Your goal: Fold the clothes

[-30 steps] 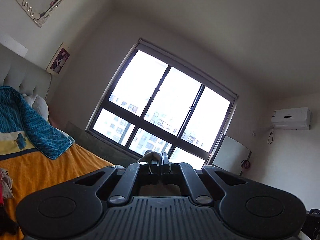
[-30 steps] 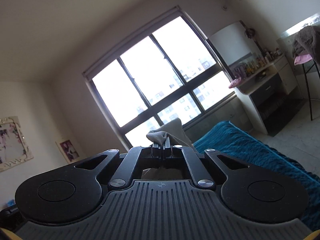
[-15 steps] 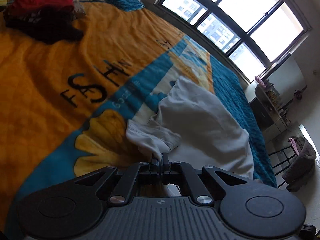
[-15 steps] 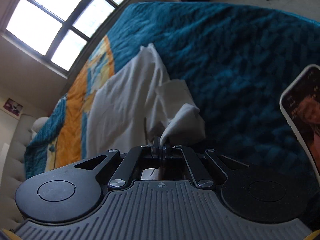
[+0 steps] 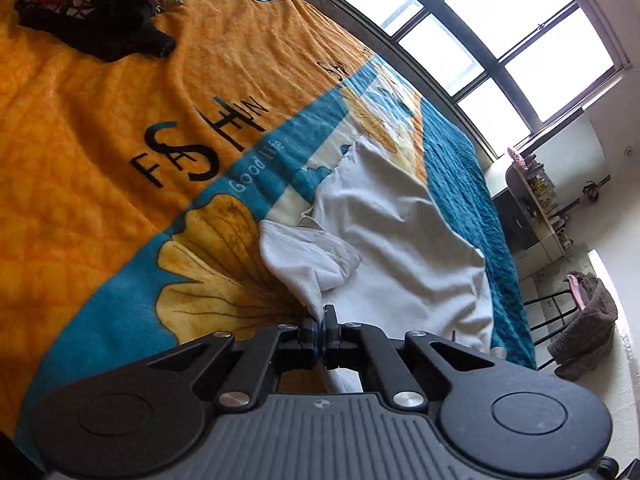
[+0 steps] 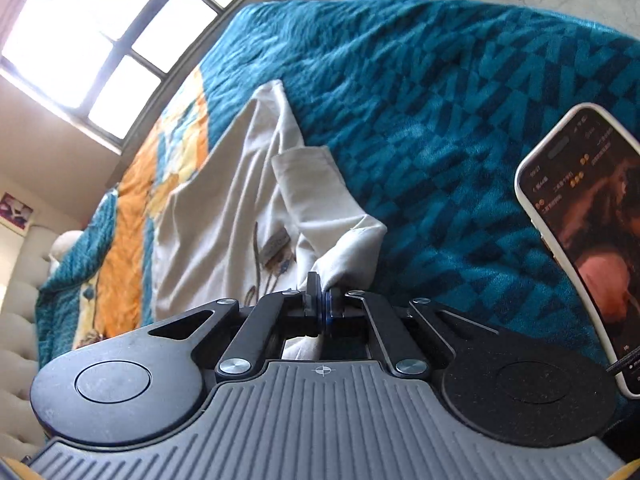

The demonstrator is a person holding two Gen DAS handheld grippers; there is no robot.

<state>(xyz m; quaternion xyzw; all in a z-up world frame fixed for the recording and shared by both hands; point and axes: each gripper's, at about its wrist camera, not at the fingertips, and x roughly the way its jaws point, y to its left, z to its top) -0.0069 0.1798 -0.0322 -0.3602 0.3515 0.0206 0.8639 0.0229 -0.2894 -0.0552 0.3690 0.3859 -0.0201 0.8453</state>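
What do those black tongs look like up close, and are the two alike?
Near twins. The left tongs and right tongs each have a grey ribbed base plate with a small crosshair mark, two rounded black lobes with circular discs, black link arms with silver rivets, and narrow tips showing a blue sliver between them. No cables or sleeves show.

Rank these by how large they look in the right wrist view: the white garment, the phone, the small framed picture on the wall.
1. White garment, largest.
2. Phone, though it lies near the camera and is partly cut off, so its apparent size is inflated.
3. Framed picture, clearly smallest, far away.
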